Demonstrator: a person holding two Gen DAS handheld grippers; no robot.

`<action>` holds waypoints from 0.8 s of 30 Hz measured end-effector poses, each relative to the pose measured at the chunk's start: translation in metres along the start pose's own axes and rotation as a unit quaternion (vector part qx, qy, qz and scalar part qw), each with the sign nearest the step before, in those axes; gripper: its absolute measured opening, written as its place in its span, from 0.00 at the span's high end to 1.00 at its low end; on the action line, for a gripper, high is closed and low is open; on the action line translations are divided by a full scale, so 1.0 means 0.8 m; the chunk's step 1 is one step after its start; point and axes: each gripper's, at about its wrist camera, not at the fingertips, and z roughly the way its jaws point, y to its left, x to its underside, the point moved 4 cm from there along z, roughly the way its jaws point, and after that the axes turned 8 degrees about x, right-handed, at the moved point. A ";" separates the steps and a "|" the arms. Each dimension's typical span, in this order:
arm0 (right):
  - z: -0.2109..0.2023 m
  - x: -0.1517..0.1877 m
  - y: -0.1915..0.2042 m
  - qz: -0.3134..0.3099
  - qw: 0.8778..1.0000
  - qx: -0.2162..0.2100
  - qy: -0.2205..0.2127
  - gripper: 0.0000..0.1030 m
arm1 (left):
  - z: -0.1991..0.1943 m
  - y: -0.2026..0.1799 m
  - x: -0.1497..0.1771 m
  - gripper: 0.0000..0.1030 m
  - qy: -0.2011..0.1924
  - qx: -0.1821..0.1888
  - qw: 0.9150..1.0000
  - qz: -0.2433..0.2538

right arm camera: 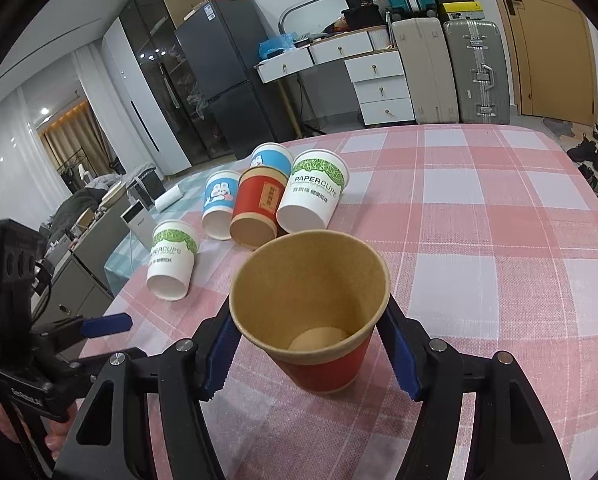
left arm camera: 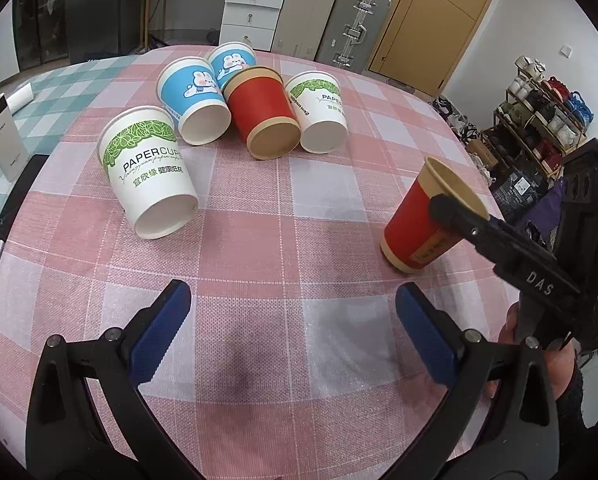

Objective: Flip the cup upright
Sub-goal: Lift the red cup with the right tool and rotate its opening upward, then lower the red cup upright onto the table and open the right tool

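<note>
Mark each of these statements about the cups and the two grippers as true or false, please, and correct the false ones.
1. The right gripper holds a red cup with its mouth facing up. True.
2. The left gripper is shut on a white cup. False: it is open and holds nothing.
3. Five other cups stand upside down on the checked tablecloth. True, with their bases up.
4. Both blue cups are nearest to the left gripper. False: the white cup with green leaves is nearest.
5. The second red cup stands alone, far from the others. False: it stands in the far cluster.
</note>
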 end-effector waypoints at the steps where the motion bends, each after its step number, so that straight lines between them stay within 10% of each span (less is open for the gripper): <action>1: -0.001 0.002 0.001 -0.001 1.000 0.003 0.000 0.35 | -0.003 -0.001 0.001 0.01 -0.001 -0.001 1.000 0.000; 24: -0.008 0.043 0.017 -0.011 0.998 0.024 0.062 0.33 | -0.116 0.004 0.023 0.01 -0.056 -0.031 0.998 -0.005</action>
